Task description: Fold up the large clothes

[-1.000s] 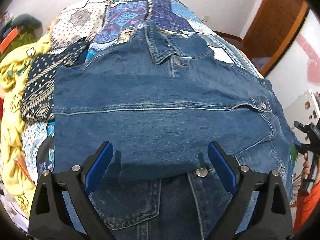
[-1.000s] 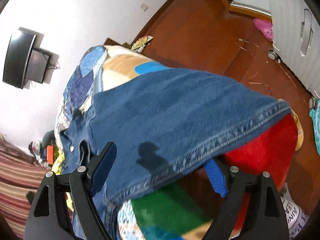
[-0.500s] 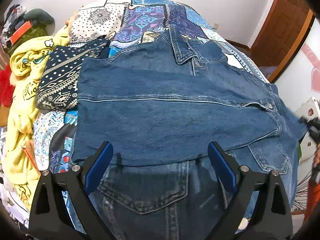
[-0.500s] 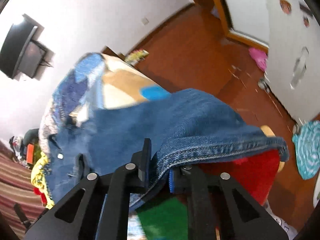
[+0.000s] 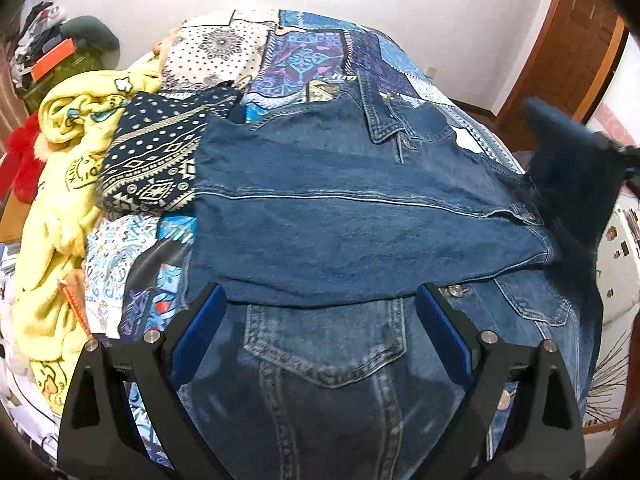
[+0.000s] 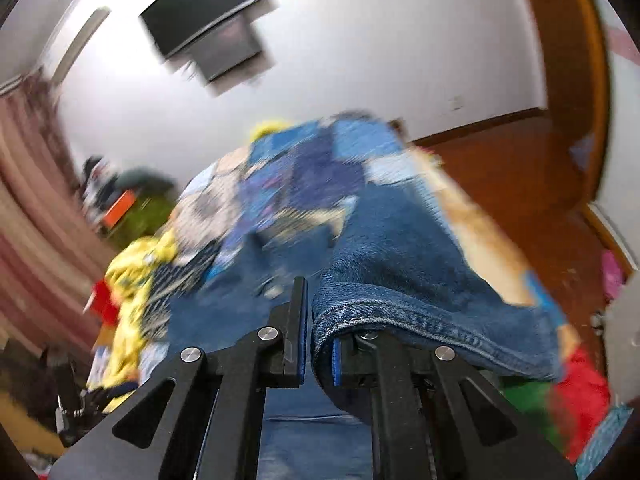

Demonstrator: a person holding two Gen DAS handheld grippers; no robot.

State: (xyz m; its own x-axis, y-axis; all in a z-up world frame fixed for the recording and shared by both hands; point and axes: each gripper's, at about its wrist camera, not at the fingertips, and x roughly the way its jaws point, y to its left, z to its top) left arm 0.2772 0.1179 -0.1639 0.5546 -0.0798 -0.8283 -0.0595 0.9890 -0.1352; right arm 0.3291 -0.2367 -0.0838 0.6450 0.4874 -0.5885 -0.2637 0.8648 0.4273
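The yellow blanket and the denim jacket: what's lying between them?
A folded navy patterned cloth lies between yellow blanket and denim jacket, in the left wrist view.

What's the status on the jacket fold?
Right gripper shut on denim jacket hem, lifted. Left gripper open above jacket front, empty. Patterned garment lies beside the jacket, apparently clear of the fold.

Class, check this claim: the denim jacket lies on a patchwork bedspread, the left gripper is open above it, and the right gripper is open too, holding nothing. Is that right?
Not quite. The right gripper is not open: the right wrist view shows it shut on the hem of the denim jacket. The rest holds: the jacket lies on the patchwork bedspread, and the left gripper is open above it.
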